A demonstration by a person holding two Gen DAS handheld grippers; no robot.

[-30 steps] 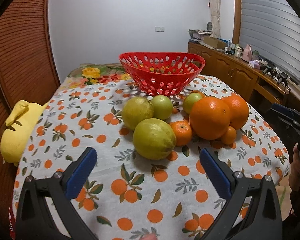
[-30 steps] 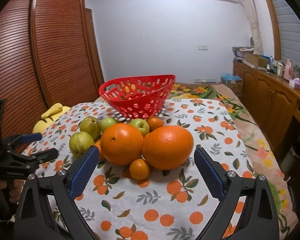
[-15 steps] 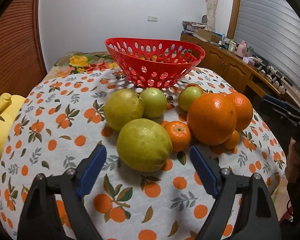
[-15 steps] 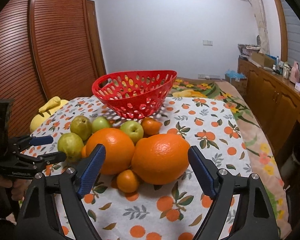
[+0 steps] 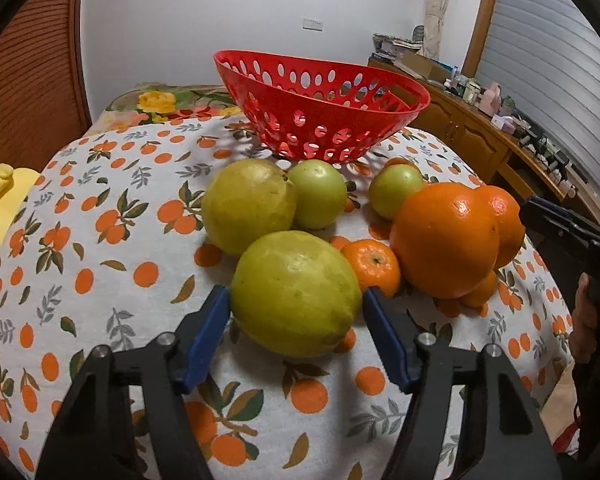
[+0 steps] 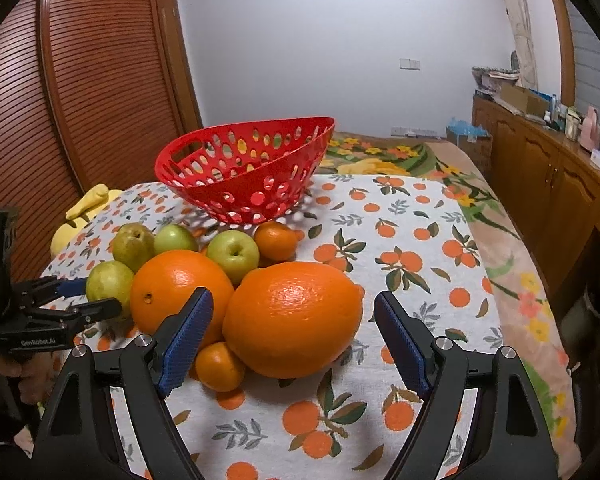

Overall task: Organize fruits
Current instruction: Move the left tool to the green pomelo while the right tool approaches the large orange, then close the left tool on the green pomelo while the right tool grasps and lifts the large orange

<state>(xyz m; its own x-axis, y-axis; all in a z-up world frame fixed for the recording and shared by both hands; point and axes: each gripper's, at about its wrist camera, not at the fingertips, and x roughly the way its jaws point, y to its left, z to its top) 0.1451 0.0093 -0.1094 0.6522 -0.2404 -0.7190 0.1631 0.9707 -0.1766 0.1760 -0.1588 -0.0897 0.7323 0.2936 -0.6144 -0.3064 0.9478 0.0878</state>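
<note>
A heap of fruit lies on the orange-print tablecloth in front of a red perforated basket. My left gripper straddles the nearest yellow-green pear. Its jaws are closing and the blue pad tips sit at the pear's flanks. A second pear, two green apples and a small mandarin lie behind. My right gripper stands open around the big orange, with a gap at the right pad. A second big orange is to its left.
A yellow soft toy lies at the table's left edge. A wooden sideboard with clutter runs along the right wall, and a slatted wooden wardrobe stands at the left. A floral bedspread shows behind the basket.
Both grippers moved forward and down toward the fruit. The left jaws narrowed a lot and now flank the near pear. The right jaws narrowed a little around the big orange.
</note>
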